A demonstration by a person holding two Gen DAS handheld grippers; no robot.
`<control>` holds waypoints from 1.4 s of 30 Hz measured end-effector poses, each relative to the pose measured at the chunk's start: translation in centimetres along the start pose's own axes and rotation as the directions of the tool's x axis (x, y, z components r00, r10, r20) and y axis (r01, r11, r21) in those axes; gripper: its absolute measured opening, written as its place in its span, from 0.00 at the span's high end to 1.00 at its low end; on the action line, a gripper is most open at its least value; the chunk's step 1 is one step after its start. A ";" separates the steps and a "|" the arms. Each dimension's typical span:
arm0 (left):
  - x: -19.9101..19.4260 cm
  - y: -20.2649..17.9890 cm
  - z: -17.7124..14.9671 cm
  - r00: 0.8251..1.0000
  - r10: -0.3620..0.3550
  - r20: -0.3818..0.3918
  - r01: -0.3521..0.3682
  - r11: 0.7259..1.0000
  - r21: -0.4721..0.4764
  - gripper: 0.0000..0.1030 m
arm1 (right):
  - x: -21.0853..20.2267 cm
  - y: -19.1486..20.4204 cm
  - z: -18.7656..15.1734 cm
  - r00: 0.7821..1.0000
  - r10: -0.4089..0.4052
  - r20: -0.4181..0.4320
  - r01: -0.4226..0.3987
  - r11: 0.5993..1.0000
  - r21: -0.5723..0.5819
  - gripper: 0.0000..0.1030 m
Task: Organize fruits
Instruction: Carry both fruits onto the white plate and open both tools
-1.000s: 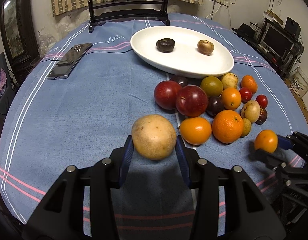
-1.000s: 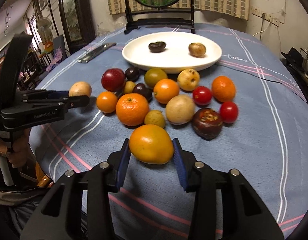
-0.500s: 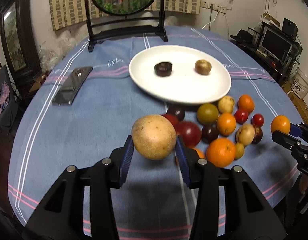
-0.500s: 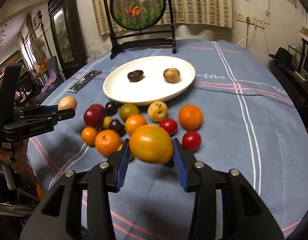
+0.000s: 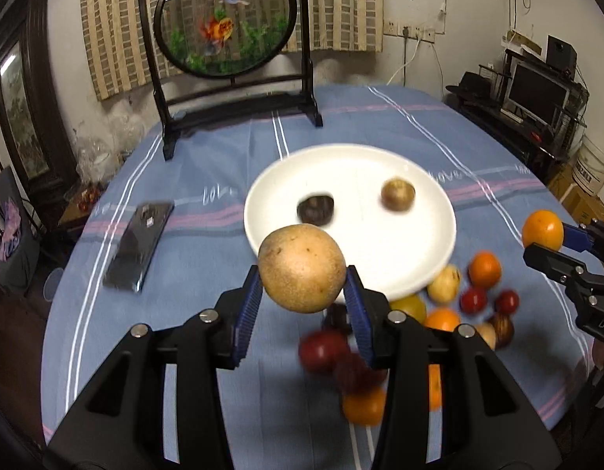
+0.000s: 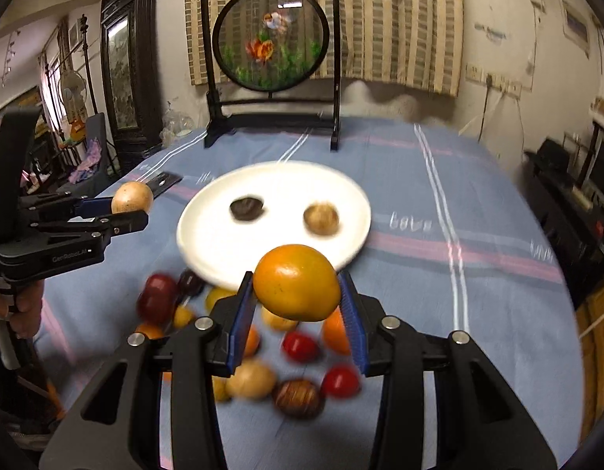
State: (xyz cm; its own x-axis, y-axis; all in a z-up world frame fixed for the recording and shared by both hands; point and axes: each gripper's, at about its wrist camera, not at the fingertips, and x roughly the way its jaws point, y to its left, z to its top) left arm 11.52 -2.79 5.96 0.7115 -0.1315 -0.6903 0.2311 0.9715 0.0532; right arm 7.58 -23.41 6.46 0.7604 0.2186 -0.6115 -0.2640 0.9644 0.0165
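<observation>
My left gripper is shut on a round tan pear and holds it high above the table, near the front rim of the white plate. My right gripper is shut on an orange, also lifted, in front of the plate. The plate holds a dark fruit and a small brown fruit. A pile of red, orange and yellow fruits lies on the blue cloth below both grippers, also seen in the right wrist view. The views are blurred by motion.
A black phone lies on the cloth left of the plate. A round fish screen on a black stand stands at the table's far edge. The right gripper with its orange shows at the left view's right edge.
Both grippers have risen from the table with their fruits and moved forward toward the plate. The fruit pile now lies lower in both views.
</observation>
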 end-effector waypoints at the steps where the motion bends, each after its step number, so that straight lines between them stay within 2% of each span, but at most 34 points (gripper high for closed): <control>1: 0.5 0.0 0.7 1.000 0.004 -0.001 -0.004 1.000 0.000 0.58 | 0.5 -0.1 0.6 1.000 -0.003 0.001 0.003 1.000 -0.005 0.58; 7: 4.9 0.7 3.9 0.999 0.012 -0.037 -0.012 1.000 -0.018 0.58 | 5.3 -1.0 3.9 0.999 -0.003 -0.032 0.002 1.000 -0.017 0.58; 14: 10.2 1.3 6.5 0.995 0.014 -0.096 -0.018 0.999 -0.046 0.58 | 10.7 -1.3 5.6 0.994 -0.015 -0.104 0.010 0.999 -0.048 0.59; 18: 13.4 1.4 8.0 0.992 0.029 -0.119 -0.035 0.998 -0.049 0.58 | 13.7 -1.3 7.0 0.990 0.010 -0.138 -0.018 0.998 -0.052 0.59; 22: 16.5 1.5 9.0 0.987 0.030 -0.157 -0.041 0.997 -0.064 0.58 | 17.1 -1.5 8.2 0.986 -0.014 -0.165 0.003 0.998 -0.068 0.59; 27: 19.4 1.3 9.2 0.979 0.027 -0.202 -0.040 0.997 -0.059 0.58 | 20.4 -1.8 8.7 0.972 0.004 -0.233 -0.020 0.998 -0.066 0.59; 32: 21.4 1.1 8.8 0.970 0.022 -0.241 -0.040 0.997 -0.069 0.57 | 23.1 -2.3 8.4 0.950 0.010 -0.313 -0.022 0.999 -0.035 0.58; 35: 21.5 0.6 8.8 0.970 0.039 -0.239 -0.052 0.998 -0.047 0.52 | 23.6 -2.6 8.1 0.942 0.025 -0.335 -0.024 1.000 0.005 0.55; 36: 21.2 0.7 8.9 0.973 0.042 -0.228 -0.055 0.997 -0.050 0.43 | 23.4 -2.6 8.1 0.944 0.026 -0.329 -0.024 1.000 0.009 0.54; 42: 18.6 1.1 9.6 0.981 0.045 -0.190 -0.057 0.997 -0.060 0.29 | 20.3 -3.1 8.8 0.972 0.010 -0.235 -0.003 1.000 0.031 0.53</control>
State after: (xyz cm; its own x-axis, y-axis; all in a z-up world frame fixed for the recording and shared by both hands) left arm 31.42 -6.04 0.07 0.5819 -0.0476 -0.8118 0.1496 0.9875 0.0493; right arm 29.02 -20.71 0.95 0.5973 0.1875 -0.7798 -0.2478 0.9679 0.0429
